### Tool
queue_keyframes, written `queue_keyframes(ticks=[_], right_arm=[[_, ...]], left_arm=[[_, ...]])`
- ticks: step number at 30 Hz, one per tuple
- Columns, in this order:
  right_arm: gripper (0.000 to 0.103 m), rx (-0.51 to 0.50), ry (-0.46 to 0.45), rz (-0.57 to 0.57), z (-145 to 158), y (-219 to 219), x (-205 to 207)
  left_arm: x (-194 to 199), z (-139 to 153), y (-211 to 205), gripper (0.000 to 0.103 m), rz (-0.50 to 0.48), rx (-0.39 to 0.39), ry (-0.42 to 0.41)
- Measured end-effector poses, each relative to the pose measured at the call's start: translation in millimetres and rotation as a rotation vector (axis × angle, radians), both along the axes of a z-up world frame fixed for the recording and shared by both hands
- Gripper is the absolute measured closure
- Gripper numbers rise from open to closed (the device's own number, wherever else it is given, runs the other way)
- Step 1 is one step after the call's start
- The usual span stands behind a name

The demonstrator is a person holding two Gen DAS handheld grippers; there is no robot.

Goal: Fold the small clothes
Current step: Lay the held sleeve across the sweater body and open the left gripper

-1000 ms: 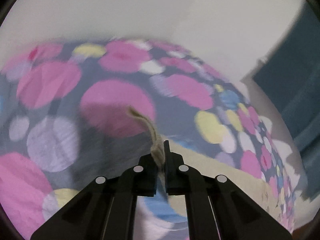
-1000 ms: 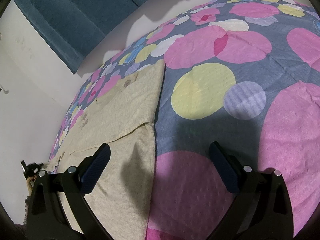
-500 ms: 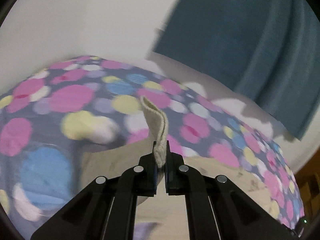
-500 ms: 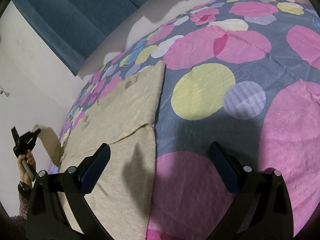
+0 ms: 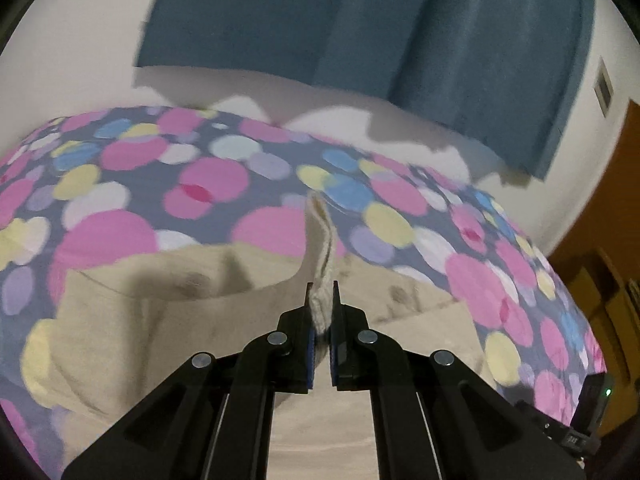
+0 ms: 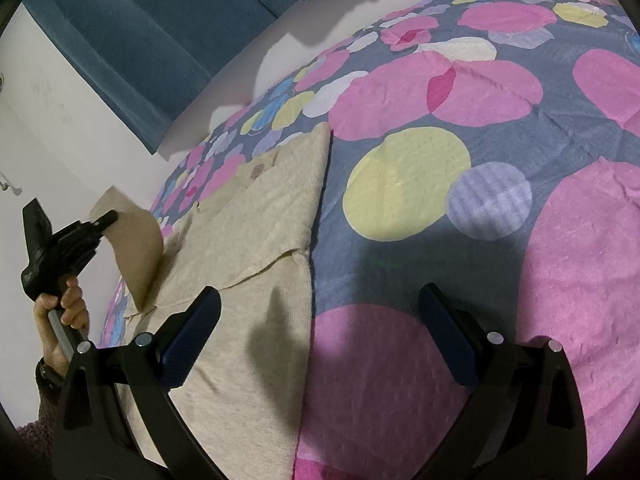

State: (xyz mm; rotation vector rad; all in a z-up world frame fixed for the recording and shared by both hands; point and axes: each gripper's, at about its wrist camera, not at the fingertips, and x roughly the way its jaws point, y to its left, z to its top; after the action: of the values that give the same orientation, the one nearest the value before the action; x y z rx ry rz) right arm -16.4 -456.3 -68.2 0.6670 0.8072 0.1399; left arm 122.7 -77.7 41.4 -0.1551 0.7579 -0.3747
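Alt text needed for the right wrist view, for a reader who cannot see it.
Open right tongs hover over a beige knit garment lying on a polka-dot bedspread. At far left, the left tongs lift the garment's far side off the bed.

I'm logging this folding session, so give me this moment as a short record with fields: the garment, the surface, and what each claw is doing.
garment: beige knit top, lying mostly flat, one edge lifted
surface: polka-dot bedspread
left claw: shut on the top's raised edge, holding it above the rest of the garment
right claw: open, holding nothing, over the top's near edge and the bedspread
background: blue curtain, white wall
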Motion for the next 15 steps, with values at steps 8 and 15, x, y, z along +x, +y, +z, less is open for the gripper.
queue_keyframes(ticks=[8, 15], right_arm=[[0.004, 0.000, 0.000, 0.000, 0.1, -0.5, 0.5], [0.004, 0.001, -0.001, -0.001, 0.6, 0.4, 0.0]], left_arm=[[-0.7, -40.8, -62.3, 0.098, -0.077, 0.058, 0.069], [-4.3, -67.5, -86.1, 0.098, -0.104, 0.117, 0.092]])
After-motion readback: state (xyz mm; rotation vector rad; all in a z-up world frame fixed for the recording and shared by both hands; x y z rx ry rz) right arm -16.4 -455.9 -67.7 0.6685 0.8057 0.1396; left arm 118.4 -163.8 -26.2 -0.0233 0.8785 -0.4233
